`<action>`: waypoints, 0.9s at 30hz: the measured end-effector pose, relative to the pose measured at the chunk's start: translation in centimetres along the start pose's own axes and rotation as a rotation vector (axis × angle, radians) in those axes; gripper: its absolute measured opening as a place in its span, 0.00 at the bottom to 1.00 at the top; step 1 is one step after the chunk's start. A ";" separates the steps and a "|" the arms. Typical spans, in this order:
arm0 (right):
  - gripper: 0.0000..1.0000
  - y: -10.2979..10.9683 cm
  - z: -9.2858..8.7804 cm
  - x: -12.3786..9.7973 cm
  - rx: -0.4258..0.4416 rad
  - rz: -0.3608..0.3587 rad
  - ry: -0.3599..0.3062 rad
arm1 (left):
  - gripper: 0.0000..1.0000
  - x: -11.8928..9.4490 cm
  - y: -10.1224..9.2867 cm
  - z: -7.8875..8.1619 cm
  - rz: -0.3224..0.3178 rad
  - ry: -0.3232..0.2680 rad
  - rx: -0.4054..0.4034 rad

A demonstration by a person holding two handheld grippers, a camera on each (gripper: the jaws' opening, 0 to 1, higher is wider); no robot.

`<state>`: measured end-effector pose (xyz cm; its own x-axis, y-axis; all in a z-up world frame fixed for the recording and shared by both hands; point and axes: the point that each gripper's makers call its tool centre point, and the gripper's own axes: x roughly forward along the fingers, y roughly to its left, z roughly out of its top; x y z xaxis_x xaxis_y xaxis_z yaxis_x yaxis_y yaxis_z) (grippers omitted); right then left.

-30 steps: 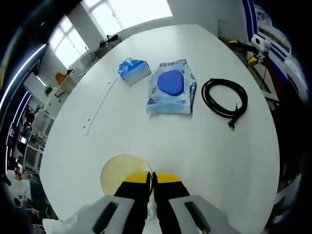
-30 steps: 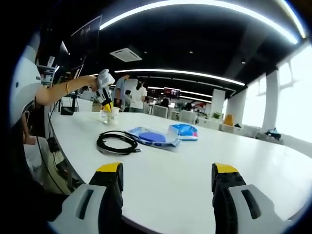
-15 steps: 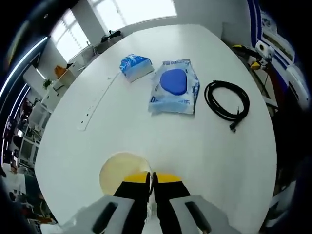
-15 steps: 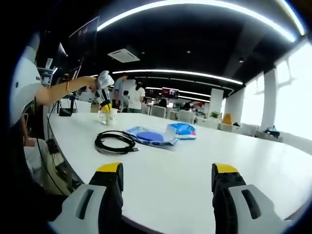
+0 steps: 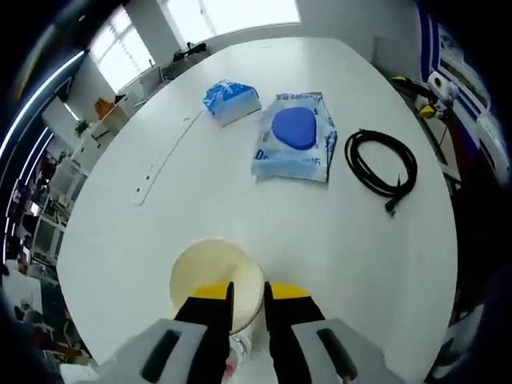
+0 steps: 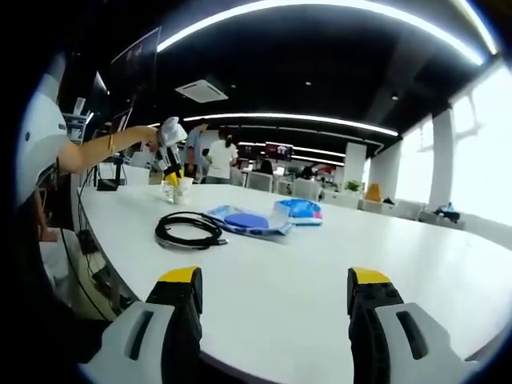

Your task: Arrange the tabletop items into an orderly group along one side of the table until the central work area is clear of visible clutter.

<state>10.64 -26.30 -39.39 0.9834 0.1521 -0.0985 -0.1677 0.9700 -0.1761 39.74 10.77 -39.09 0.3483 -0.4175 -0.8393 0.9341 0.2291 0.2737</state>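
Observation:
A cream paper cup [image 5: 214,276] stands on the white table [image 5: 264,228] right under my left gripper [image 5: 248,294]. Its jaws stand slightly apart over the cup's near rim, so the gripper is open. Farther off lie a blue tissue pack [image 5: 230,99], a wipes pack with a blue lid [image 5: 294,144] and a coiled black cable [image 5: 382,164]. The right gripper view looks low across the table [image 6: 320,272]. My right gripper [image 6: 274,280] is wide open and holds nothing. Beyond it are the cable [image 6: 188,230], the wipes pack [image 6: 244,222], the tissue pack [image 6: 300,210], the cup [image 6: 185,186] and the left gripper [image 6: 171,178].
A thin white strip [image 5: 164,164] lies on the table left of the packs. Something clear [image 5: 236,352] sits below the left jaws, and a clear glass [image 6: 168,191] stands beside the cup. The person's arm [image 6: 96,152] reaches in from the left. People stand far behind.
My left gripper's jaws, shut on the cup's rim before, have parted. The left view has shifted slightly. The right gripper has stayed open and still.

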 end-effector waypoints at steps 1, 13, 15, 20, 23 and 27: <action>0.71 0.0 0.0 0.0 0.001 0.002 0.001 | 0.16 -0.1 0.0 0.0 0.002 0.000 -0.002; 0.71 0.4 -0.1 0.2 0.004 0.012 0.002 | 0.25 -0.9 -0.4 0.0 0.032 0.006 0.001; 0.71 0.4 0.0 0.2 0.003 0.014 -0.002 | 0.26 -1.0 -0.5 0.0 0.037 0.007 0.000; 0.71 0.3 0.2 0.0 0.001 0.008 -0.007 | 0.27 -1.2 -0.9 0.1 0.041 0.001 0.004; 0.71 0.4 0.4 -0.1 -0.004 0.008 -0.008 | 0.27 -1.3 -0.9 0.1 0.048 0.000 0.008; 0.71 0.5 0.7 -0.2 -0.008 0.010 -0.015 | 0.28 -1.7 -0.9 0.5 0.063 -0.013 0.015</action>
<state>10.37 -25.72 -38.77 0.9826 0.1648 -0.0858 -0.1781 0.9668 -0.1830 38.35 10.85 -37.64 0.4076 -0.4139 -0.8140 0.9113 0.2419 0.3333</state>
